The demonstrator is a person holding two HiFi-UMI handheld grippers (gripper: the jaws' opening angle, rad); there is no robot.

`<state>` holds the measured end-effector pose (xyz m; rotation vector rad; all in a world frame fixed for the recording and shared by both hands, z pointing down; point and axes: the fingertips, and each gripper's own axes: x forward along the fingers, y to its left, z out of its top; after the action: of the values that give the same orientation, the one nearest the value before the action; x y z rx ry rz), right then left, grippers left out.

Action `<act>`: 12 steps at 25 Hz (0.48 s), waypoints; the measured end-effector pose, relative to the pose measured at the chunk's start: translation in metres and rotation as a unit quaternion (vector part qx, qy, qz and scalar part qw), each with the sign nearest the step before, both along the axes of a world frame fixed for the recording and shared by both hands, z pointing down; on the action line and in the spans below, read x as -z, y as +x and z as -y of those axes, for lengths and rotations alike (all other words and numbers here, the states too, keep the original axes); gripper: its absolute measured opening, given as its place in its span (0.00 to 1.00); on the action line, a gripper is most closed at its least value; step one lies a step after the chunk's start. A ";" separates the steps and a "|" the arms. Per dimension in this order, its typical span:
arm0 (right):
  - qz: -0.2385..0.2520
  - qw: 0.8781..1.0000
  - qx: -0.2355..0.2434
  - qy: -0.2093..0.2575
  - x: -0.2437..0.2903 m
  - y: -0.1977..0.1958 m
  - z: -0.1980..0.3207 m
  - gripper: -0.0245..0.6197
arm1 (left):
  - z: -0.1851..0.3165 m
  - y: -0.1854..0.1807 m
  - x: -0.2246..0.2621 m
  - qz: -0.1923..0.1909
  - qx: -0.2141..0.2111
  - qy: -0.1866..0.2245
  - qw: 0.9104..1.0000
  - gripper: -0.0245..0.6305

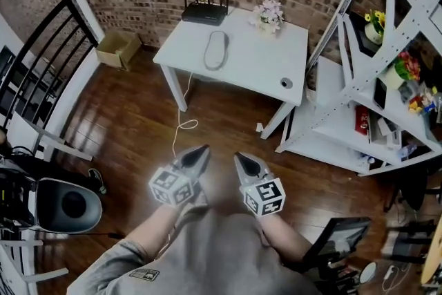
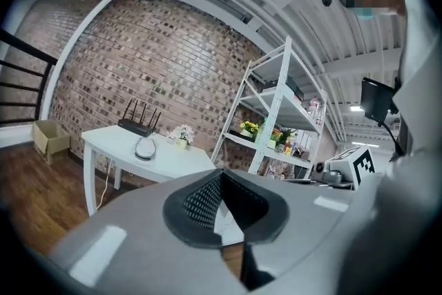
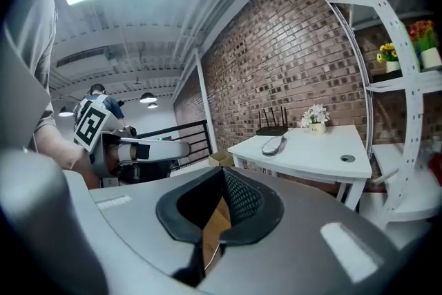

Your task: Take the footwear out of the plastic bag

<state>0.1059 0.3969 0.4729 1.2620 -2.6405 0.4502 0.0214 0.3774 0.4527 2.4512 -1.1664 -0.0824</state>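
On the white table (image 1: 255, 69) at the far side lies a pale oval item (image 1: 215, 50) that looks like footwear in a clear plastic bag. It also shows small in the left gripper view (image 2: 144, 148) and the right gripper view (image 3: 273, 144). My left gripper (image 1: 202, 149) and right gripper (image 1: 240, 157) hang side by side over the wooden floor, well short of the table and pointing toward it. Both are shut with nothing between the jaws, as seen close up for the left gripper (image 2: 221, 173) and the right gripper (image 3: 222, 170).
A black router (image 1: 205, 10) and a small flower pot (image 1: 268, 14) stand at the table's back. A white metal shelf rack (image 1: 359, 100) stands on the right. A cardboard box (image 1: 117, 48) and a black railing (image 1: 41, 59) are on the left. A white cable (image 1: 183, 124) trails on the floor.
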 end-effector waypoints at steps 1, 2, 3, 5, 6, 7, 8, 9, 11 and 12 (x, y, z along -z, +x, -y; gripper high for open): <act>-0.001 1.000 -0.006 0.001 0.001 -0.011 0.014 0.06 | 0.014 -0.011 -0.001 0.001 -0.005 0.000 1.000 0.04; -0.003 1.000 -0.011 0.002 0.001 -0.021 0.027 0.06 | 0.026 -0.021 -0.002 0.002 -0.011 0.000 1.000 0.04; -0.004 1.000 -0.017 0.003 0.002 -0.031 0.038 0.06 | 0.038 -0.030 -0.003 0.003 -0.018 0.001 1.000 0.04; -0.005 1.000 -0.030 0.004 0.001 -0.044 0.057 0.06 | 0.057 -0.045 -0.005 0.006 -0.030 0.003 1.000 0.04; -0.007 0.999 -0.035 0.005 0.000 -0.050 0.066 0.06 | 0.067 -0.051 -0.005 0.006 -0.033 0.005 0.999 0.04; -0.009 0.999 -0.039 0.006 0.001 -0.055 0.077 0.06 | 0.077 -0.057 -0.004 0.006 -0.033 0.006 0.999 0.04; -0.012 0.999 -0.040 0.007 0.001 -0.059 0.087 0.06 | 0.088 -0.064 -0.003 0.005 -0.032 0.005 0.999 0.04; -0.014 0.999 -0.041 0.007 0.000 -0.063 0.096 0.06 | 0.097 -0.069 -0.003 0.005 -0.029 0.004 1.000 0.04; -0.017 0.999 -0.041 0.003 -0.004 -0.067 0.112 0.06 | 0.113 -0.077 -0.007 0.006 -0.026 0.002 1.000 0.04; -0.017 0.999 -0.041 0.001 -0.006 -0.069 0.121 0.06 | 0.121 -0.078 -0.009 0.006 -0.025 0.000 1.000 0.04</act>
<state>0.0373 0.2762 0.4794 1.3695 -2.5686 0.4349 -0.0570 0.2562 0.4616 2.4833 -1.1107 -0.0527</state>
